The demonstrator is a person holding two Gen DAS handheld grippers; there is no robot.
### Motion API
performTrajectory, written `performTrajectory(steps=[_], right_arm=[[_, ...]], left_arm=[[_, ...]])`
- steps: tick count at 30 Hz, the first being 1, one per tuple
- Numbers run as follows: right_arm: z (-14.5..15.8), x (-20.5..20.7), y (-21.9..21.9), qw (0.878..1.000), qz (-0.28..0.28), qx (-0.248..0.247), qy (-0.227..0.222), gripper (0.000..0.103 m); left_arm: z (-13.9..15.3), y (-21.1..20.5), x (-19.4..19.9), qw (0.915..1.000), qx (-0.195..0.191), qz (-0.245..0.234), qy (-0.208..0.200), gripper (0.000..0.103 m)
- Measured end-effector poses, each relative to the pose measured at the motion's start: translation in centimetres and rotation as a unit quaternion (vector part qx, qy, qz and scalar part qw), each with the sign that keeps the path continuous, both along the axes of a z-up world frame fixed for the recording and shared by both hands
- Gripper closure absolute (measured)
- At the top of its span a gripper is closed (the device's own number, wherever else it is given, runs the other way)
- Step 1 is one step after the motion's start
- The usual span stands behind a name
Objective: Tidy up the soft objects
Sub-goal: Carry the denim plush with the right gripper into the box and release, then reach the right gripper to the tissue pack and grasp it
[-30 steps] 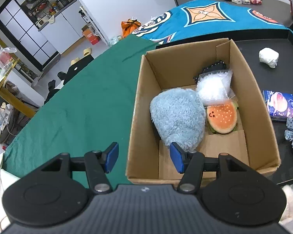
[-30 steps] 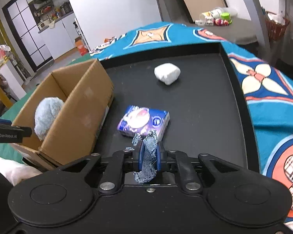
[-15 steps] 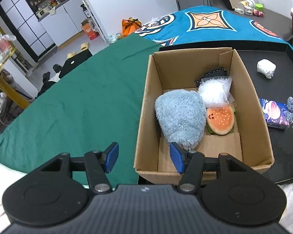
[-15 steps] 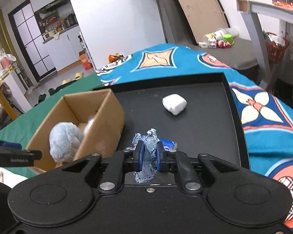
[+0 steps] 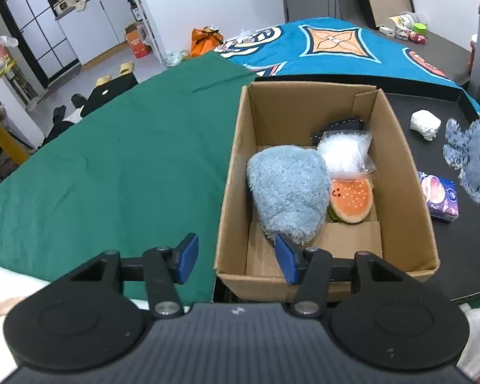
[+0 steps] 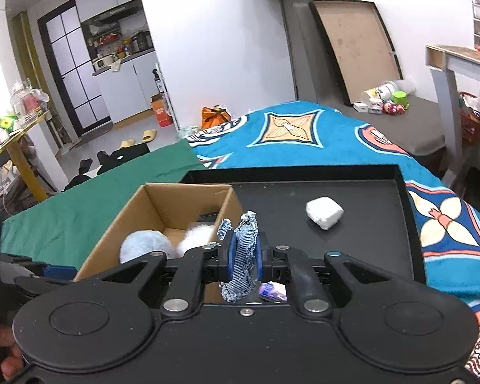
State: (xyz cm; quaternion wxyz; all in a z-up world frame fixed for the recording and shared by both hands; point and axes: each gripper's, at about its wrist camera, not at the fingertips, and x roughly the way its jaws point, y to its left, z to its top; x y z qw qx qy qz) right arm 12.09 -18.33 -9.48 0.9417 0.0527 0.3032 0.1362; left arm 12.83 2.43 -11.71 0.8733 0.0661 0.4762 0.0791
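Note:
An open cardboard box (image 5: pixel 230 192) holds a fluffy light-blue plush (image 5: pixel 284 188), a watermelon-slice toy (image 5: pixel 352 198), a white fluffy bag (image 5: pixel 345 153) and a black item (image 5: pixel 342 126). My left gripper (image 5: pixel 236 257) hovers over the box's near left corner. Its jaws are closing, and nothing is between the pads. My right gripper (image 6: pixel 244 256) is shut on a frayed denim toy (image 6: pixel 240 256), held in the air beside the box (image 6: pixel 112 236). The same denim toy (image 5: pixel 473 163) hangs at the right edge of the left wrist view.
The box stands on a black tray (image 6: pixel 368 198) with a raised rim. On the tray lie a white soft lump (image 6: pixel 324 212) and a tissue pack (image 5: pixel 440 196). A green cloth (image 5: pixel 112 160) lies left of the box, a patterned blue blanket (image 6: pixel 304 128) behind.
The right gripper has risen off the tray with the denim toy and come closer to the box. The left gripper shifted slightly and rolled a little.

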Motion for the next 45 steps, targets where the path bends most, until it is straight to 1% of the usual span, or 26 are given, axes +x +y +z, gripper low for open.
performTrajectory(steps=[2,8,10,12,16,17,20,24,25,27,28,30,36,41,44,45], right_arm=[[0.4,0.0,0.7,1.000,0.004,-0.003,-0.003,0.090],[1.2,0.0,2.9,1.000,0.018,-0.007,-0.010,0.090],[1.3,0.0,3.7,1.000,0.023,-0.011,-0.008,0.090],[1.2,0.0,4.5,0.999,0.028,-0.015,-0.007,0.090],[1.2,0.0,5.7,0.999,0.035,-0.018,-0.005,0.090],[1.2,0.0,6.0,0.999,0.036,-0.019,-0.004,0.090],[1.3,-0.1,6.6,0.999,0.040,-0.020,-0.003,0.090],[1.3,-0.2,7.1,0.999,0.048,-0.018,0.000,0.089],[1.2,-0.2,7.2,0.998,0.054,-0.016,0.004,0.084],[1.0,-0.2,7.4,0.998,0.053,-0.023,0.010,0.079],[0.9,-0.3,7.4,0.998,0.049,-0.027,0.011,0.073],[0.6,-0.3,7.0,0.999,0.046,-0.020,0.020,0.069],[0.1,-0.9,5.0,0.999,0.026,-0.015,0.032,0.065],[-0.4,-1.1,3.9,0.999,0.021,-0.017,0.039,0.065],[-0.7,-1.0,3.4,0.999,0.020,-0.016,0.042,0.065],[-0.8,-1.0,3.2,0.999,0.019,-0.016,0.043,0.064]], left_arm=[[-0.2,0.3,0.1,1.0000,-0.007,0.002,0.004,0.052],[-0.3,1.4,0.0,0.9993,-0.037,0.006,0.005,0.062],[-0.4,1.7,0.1,0.9989,-0.046,0.010,0.006,0.071],[-0.5,2.0,0.1,0.9983,-0.056,0.011,0.007,0.077],[-0.5,2.4,0.1,0.9982,-0.057,0.021,0.001,0.092],[-0.5,2.6,0.1,0.9979,-0.061,0.025,-0.001,0.094],[-0.5,3.2,-0.1,0.9966,-0.077,0.030,-0.006,0.094],[-0.3,3.3,-0.3,0.9964,-0.077,0.032,-0.016,0.094],[-0.3,3.3,-0.2,0.9964,-0.077,0.032,-0.016,0.094],[-0.2,3.4,-0.1,0.9961,-0.080,0.034,-0.013,0.094],[-0.3,3.4,-0.1,0.9959,-0.082,0.036,-0.011,0.094],[-0.2,3.4,-0.2,0.9960,-0.081,0.037,-0.007,0.094],[0.1,3.0,-0.3,0.9969,-0.069,0.037,-0.009,0.090],[0.3,2.6,-0.5,0.9979,-0.054,0.034,-0.012,0.089],[0.4,2.4,-0.6,0.9984,-0.047,0.029,-0.013,0.084],[0.4,2.3,-0.6,0.9985,-0.045,0.028,-0.014,0.082]])
